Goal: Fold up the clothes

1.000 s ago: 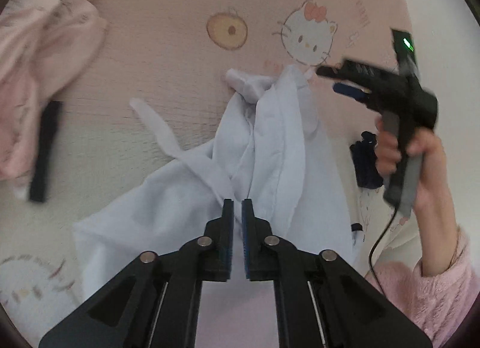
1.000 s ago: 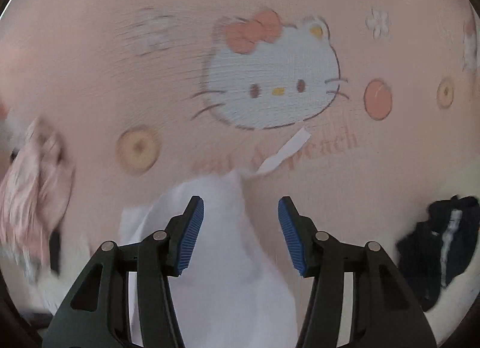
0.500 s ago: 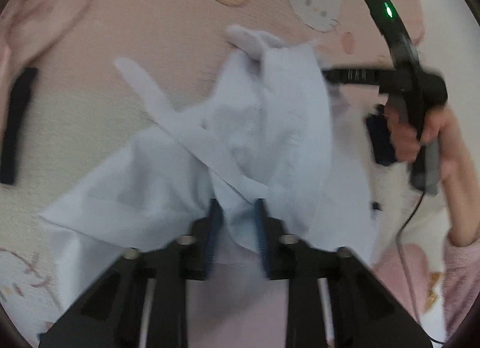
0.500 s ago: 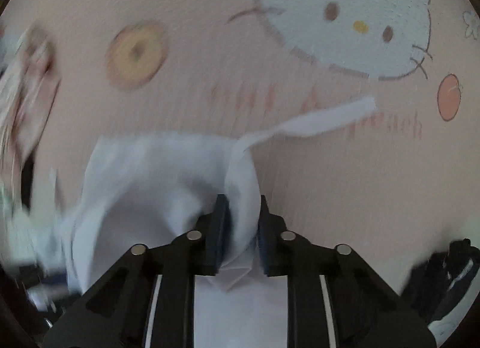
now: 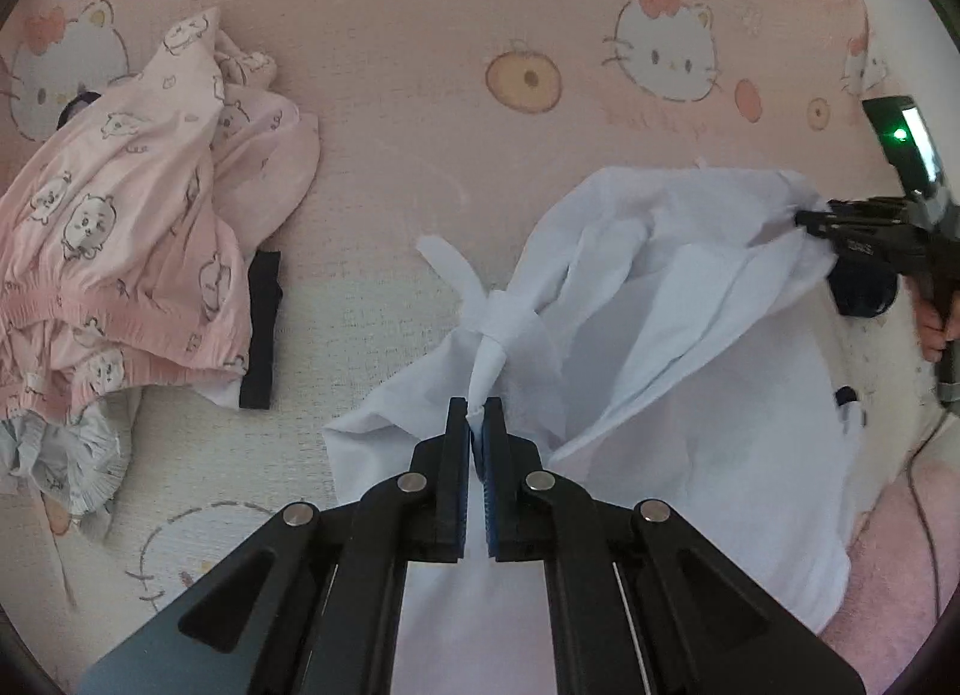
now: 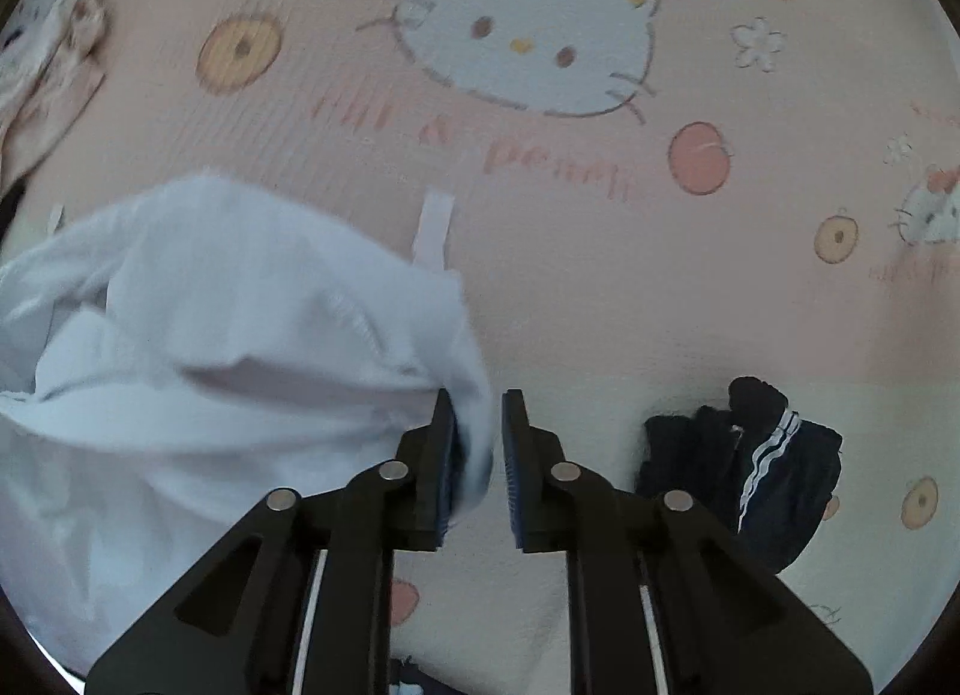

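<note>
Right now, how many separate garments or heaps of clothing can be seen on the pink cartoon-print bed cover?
3: a white cotton garment held up between both grippers, a pink printed pyjama heap far left, a black garment with white stripes at right. The heap may hide more.

white cloth garment [image 6: 210, 335]: blurry in the right wrist view, cut off at the left edge
person's hand [image 5: 936, 329]: mostly cut off at the edge
small dark blue thing [image 5: 864, 290]: half hidden behind the white cloth
</note>
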A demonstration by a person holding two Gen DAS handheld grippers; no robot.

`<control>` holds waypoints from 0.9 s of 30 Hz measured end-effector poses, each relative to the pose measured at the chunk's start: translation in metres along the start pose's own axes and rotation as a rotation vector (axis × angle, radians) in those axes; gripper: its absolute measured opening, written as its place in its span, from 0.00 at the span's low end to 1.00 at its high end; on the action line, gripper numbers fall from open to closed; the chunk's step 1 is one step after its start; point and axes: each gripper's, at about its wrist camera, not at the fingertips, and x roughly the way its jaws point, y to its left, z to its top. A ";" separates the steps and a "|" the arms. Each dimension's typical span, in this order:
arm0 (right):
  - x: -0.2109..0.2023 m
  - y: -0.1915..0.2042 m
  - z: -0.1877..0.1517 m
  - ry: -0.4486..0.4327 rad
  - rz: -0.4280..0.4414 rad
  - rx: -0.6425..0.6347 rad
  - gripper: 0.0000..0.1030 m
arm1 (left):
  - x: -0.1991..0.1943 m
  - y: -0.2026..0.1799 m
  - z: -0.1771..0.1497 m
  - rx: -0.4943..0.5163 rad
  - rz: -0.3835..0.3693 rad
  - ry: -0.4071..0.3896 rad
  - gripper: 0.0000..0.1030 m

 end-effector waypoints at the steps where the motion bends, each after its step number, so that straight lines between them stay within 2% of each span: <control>1: 0.004 -0.005 0.008 -0.008 0.043 0.041 0.28 | 0.007 -0.001 0.003 -0.015 -0.017 0.017 0.04; 2: 0.011 -0.010 0.018 -0.015 0.093 0.084 0.40 | 0.015 -0.003 0.006 -0.029 -0.034 0.035 0.05; 3: 0.015 -0.012 0.023 -0.013 0.126 0.120 0.46 | 0.022 -0.004 0.008 -0.044 -0.051 0.052 0.05; 6: 0.040 -0.020 0.034 0.048 0.225 0.222 0.48 | 0.045 0.003 0.009 -0.105 -0.144 0.121 0.07; 7: 0.049 -0.021 0.036 0.067 0.250 0.251 0.48 | 0.050 0.003 0.008 -0.110 -0.148 0.139 0.08; 10: 0.076 -0.023 0.036 0.133 0.260 0.302 0.53 | 0.065 -0.003 0.006 -0.112 -0.203 0.182 0.08; 11: 0.077 -0.019 0.036 0.132 0.252 0.279 0.53 | 0.068 -0.004 0.006 -0.113 -0.222 0.184 0.08; 13: 0.070 -0.007 0.035 0.104 0.217 0.191 0.27 | 0.066 -0.007 0.007 -0.101 -0.211 0.161 0.05; 14: 0.061 0.002 0.035 0.088 0.188 0.124 0.11 | 0.062 -0.007 0.008 -0.089 -0.176 0.143 0.04; 18: 0.014 0.017 0.029 -0.061 -0.044 -0.050 0.09 | 0.020 0.002 0.018 -0.057 -0.010 0.008 0.04; 19: -0.003 0.014 0.028 -0.104 -0.068 -0.049 0.08 | 0.004 0.004 0.020 -0.056 0.029 -0.035 0.04; 22: -0.066 0.002 0.025 -0.235 -0.103 -0.010 0.08 | -0.046 -0.001 0.029 0.009 0.213 -0.175 0.04; 25: -0.127 -0.013 0.021 -0.364 -0.089 0.044 0.08 | -0.101 -0.006 0.035 0.069 0.331 -0.301 0.04; 27: -0.157 -0.026 0.019 -0.433 -0.071 0.084 0.09 | -0.128 0.001 0.039 0.111 0.400 -0.336 0.04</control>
